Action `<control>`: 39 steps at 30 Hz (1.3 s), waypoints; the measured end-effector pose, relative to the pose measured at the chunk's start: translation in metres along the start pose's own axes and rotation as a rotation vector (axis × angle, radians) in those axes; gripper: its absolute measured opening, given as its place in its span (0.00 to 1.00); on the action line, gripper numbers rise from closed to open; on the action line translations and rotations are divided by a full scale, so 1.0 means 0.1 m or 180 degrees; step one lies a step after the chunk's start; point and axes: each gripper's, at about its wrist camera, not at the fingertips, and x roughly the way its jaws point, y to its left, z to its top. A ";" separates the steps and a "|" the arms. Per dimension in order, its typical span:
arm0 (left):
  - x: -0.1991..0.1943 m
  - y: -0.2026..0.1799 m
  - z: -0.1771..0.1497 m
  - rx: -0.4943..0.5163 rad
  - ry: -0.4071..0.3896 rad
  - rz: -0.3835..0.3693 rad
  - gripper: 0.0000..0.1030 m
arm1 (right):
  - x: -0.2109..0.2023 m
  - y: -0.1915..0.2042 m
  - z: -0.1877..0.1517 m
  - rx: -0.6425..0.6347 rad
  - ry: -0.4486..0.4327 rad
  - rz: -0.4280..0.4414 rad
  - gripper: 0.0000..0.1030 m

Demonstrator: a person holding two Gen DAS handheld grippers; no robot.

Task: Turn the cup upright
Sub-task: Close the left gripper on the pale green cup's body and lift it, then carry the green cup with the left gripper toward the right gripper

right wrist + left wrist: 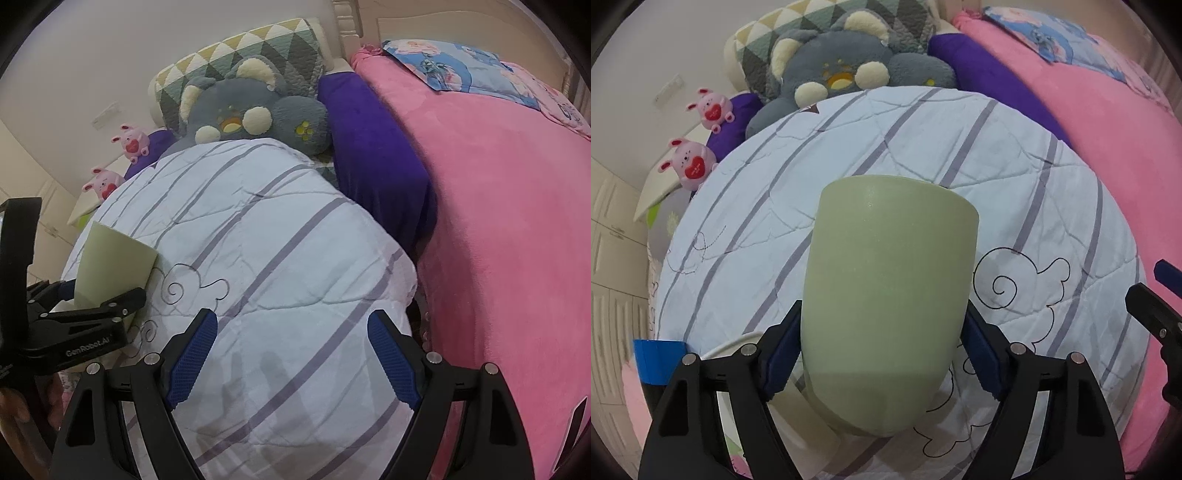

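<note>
A pale green cup (886, 295) sits between the blue pads of my left gripper (882, 325), which is shut on its sides. The cup's wide end points away from the camera and its rounded base is near me; its opening is hidden. It is held over the white striped quilt (1052, 206). In the right wrist view the cup (110, 262) and the left gripper (92, 302) are at the far left. My right gripper (291, 325) is open and empty above the quilt (277, 240).
A grey plush toy (846, 70), a patterned pillow (236, 55) and a purple cushion (369, 147) lie at the head of the bed. A pink blanket (498, 221) covers the right side. Two pink plush pigs (690, 162) stand at the left, near a blue object (659, 360).
</note>
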 end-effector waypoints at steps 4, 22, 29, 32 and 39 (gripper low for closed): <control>-0.06 -0.05 -0.02 0.0058 0.0022 -0.0016 0.78 | -0.06 0.00 0.01 0.0004 -0.0018 0.0016 0.82; -0.74 -0.23 -0.64 -0.0480 -0.0042 -0.0250 0.78 | -0.43 0.08 -0.14 -0.0214 -0.0020 -0.0025 0.82; -0.80 -0.34 -1.13 -0.0726 0.0210 -0.0297 0.78 | -0.55 0.14 -0.36 -0.0268 0.0115 -0.0012 0.82; -0.75 -0.35 -1.33 -0.0811 0.0294 -0.0295 0.78 | -0.57 0.19 -0.47 -0.0345 0.0195 -0.0023 0.82; -0.63 -0.37 -1.59 -0.0930 0.0328 -0.0214 0.78 | -0.53 0.29 -0.65 -0.0472 0.0352 0.0004 0.82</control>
